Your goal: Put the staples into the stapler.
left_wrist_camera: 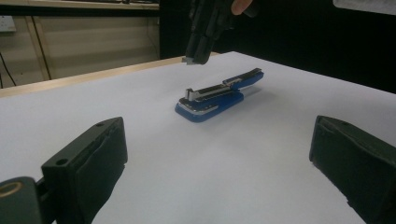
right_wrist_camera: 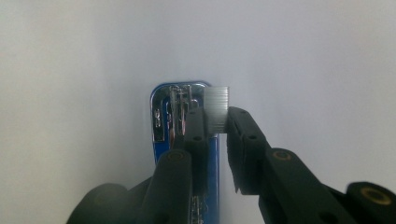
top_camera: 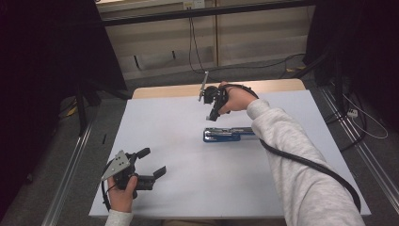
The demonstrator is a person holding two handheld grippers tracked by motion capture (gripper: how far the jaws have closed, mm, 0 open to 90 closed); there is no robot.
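The right gripper [right_wrist_camera: 217,122] hangs above the front end of the open blue stapler [top_camera: 229,134] lying mid-desk [top_camera: 188,188], its fingers [right_wrist_camera: 243,140] pinching a strip of staples [right_wrist_camera: 217,108]. The left gripper [top_camera: 151,162] waits near the desk's near-left corner, fingers spread wide and empty.

The high view looks forward and down over the whole white table [top_camera: 188,188]. The left gripper view sits low near the tabletop, facing across to the blue stapler [left_wrist_camera: 219,95]. The right gripper view looks steeply down, close above that stapler (common to all three).
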